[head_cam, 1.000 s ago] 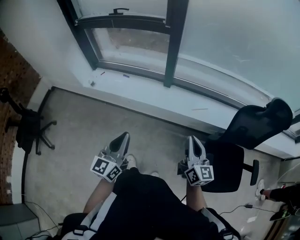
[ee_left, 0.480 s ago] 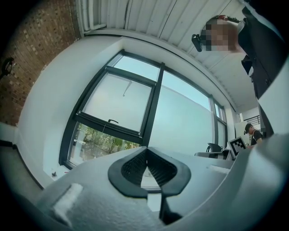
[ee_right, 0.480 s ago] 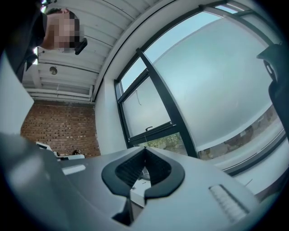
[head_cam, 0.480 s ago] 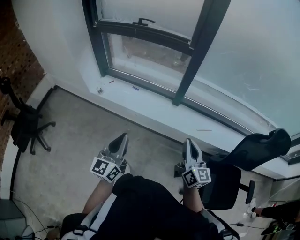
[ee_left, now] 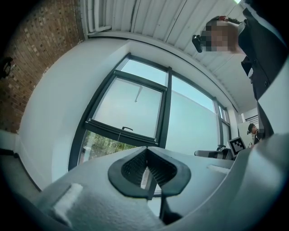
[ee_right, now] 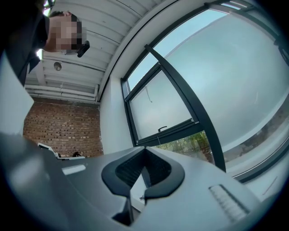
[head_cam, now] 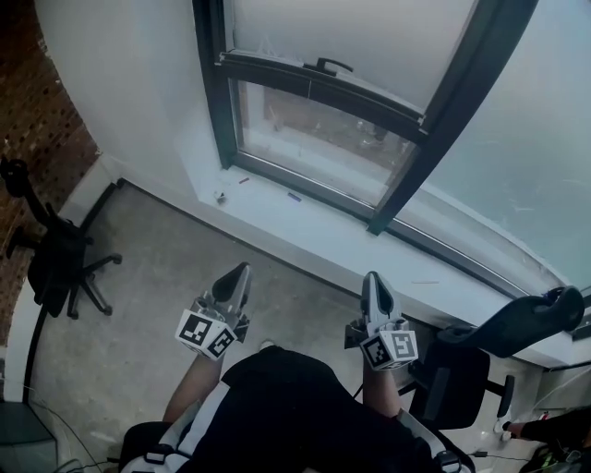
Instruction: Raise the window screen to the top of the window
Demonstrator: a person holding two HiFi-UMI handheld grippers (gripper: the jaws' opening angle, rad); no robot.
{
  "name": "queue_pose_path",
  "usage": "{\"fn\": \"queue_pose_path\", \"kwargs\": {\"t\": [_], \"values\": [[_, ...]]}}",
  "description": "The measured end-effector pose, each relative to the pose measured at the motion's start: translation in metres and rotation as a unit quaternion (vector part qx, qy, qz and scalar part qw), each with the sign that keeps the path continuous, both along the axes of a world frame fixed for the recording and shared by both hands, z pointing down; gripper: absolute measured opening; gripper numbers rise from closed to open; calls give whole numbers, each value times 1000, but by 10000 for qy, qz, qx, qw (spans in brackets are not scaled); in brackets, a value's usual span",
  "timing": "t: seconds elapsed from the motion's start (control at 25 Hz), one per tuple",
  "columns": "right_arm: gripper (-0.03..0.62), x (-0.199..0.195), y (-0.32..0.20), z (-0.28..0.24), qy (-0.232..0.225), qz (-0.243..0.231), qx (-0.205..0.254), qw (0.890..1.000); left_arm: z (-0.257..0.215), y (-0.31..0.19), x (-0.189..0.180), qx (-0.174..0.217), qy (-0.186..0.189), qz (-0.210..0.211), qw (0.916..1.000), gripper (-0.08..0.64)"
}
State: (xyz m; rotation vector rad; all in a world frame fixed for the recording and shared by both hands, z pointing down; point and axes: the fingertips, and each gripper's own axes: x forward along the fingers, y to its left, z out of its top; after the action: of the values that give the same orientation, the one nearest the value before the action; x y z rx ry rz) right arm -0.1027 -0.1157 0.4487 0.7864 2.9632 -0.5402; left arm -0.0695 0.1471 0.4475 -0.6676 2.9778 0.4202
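Close in front of the person's body, the left gripper [head_cam: 237,273] and right gripper [head_cam: 372,281] sit side by side, pointing roughly level toward the window [head_cam: 430,139], both jaws clenched shut on nothing. Past the jaws lie the floor [head_cam: 148,268] and the sill [head_cam: 305,222]. Farther ahead and above, the window screen [head_cam: 351,28] hangs low, its handle [head_cam: 331,65] untouched. The whole lift seems still to do.
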Motion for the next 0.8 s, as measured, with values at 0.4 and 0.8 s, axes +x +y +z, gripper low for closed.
{"fn": "queue_pose_path", "kwargs": {"t": [0.4,0.8], "values": [[6,-30,59,5,191,-244,171,9994,14,79,-16,219,74,-532,9983,2],[6,-120,93,39,360,-559,276,9974,37,112,-61,44,243,-1015,9945,2]]}}
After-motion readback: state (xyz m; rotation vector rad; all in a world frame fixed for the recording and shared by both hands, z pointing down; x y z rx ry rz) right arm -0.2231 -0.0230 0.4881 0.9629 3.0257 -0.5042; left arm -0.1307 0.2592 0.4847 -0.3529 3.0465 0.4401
